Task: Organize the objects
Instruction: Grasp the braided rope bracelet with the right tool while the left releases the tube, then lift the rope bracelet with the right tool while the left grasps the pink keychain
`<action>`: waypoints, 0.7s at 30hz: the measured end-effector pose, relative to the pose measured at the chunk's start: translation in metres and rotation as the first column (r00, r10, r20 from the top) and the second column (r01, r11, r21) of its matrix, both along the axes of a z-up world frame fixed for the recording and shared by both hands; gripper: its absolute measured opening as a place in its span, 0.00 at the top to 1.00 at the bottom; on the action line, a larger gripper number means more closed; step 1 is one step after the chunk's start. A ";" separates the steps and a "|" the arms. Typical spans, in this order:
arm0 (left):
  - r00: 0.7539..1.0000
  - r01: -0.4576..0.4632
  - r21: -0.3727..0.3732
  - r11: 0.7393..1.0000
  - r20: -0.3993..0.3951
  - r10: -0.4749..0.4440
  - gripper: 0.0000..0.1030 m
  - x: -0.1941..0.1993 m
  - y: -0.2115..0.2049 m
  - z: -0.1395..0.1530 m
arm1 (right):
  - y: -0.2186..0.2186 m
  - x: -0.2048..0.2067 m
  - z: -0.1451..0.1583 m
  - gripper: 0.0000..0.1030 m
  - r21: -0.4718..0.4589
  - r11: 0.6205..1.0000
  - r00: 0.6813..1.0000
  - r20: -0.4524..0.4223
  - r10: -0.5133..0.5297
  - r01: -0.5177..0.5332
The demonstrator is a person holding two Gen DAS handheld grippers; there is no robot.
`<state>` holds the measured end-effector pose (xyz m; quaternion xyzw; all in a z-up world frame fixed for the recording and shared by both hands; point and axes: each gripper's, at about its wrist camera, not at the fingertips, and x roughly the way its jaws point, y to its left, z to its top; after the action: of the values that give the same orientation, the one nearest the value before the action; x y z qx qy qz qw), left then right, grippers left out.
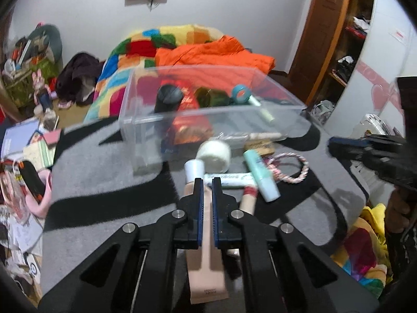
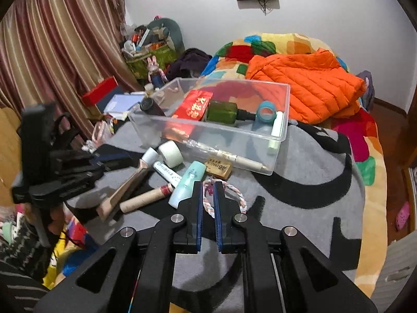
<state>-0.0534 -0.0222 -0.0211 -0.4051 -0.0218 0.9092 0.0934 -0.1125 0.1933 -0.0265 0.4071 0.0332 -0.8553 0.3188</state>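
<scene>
The left hand-held gripper (image 1: 207, 182) is hovering with its blue-padded fingers drawn close, a narrow gap between them; the beige tube (image 1: 206, 268) is lying lengthwise directly under that gap, its white cap (image 1: 194, 168) pointing ahead, and whether the pads are actually touching it cannot be told. Just ahead and to the right of this gripper a white tape roll (image 1: 215, 155) is sitting, with a mint bottle (image 1: 261, 174) and a white marker-like tube (image 1: 229, 178) beside it, all on the grey and black blanket (image 1: 104, 182) covering the bed.

The right hand-held gripper (image 2: 207, 185) is likewise nearly closed, fingers straddling one strand of the pink-and-white rope ring (image 2: 226, 198); a grip on it cannot be confirmed. Left of it a cork-coloured stick (image 2: 146, 199) is lying, and ahead a small wooden block (image 2: 219, 168).

Further ahead of both, the clear plastic bin (image 2: 276, 154) is holding a red packet (image 2: 194, 104), a green bottle (image 2: 224, 112), a blue tape ring (image 2: 267, 112) and a dark bottle (image 2: 148, 104). An orange jacket (image 2: 307, 88) is lying beyond the bin.
</scene>
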 end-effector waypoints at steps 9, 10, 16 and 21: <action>0.997 0.072 -0.031 0.997 0.005 -0.072 0.91 -0.007 0.027 0.003 | -0.009 -0.031 -0.045 0.60 0.181 0.980 0.996 0.000 -0.086 0.084; 0.997 0.075 -0.030 0.997 0.013 -0.074 0.89 -0.008 0.028 0.001 | -0.011 -0.035 -0.051 0.60 0.187 0.979 0.997 0.012 -0.079 0.076; 0.995 0.086 -0.006 0.996 0.057 -0.085 0.76 -0.017 0.034 -0.008 | -0.013 -0.042 -0.061 0.94 0.192 0.978 0.997 0.018 -0.080 0.075; 0.994 0.090 0.012 0.996 0.055 -0.090 0.63 -0.019 0.035 -0.008 | -0.006 -0.031 -0.034 0.94 0.132 0.987 0.995 -0.048 -0.084 0.090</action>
<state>-0.0721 0.0128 -0.0286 -0.4302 -0.0103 0.8925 0.1355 -0.1430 0.1871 -0.0608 0.4105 0.0794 -0.8726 0.2523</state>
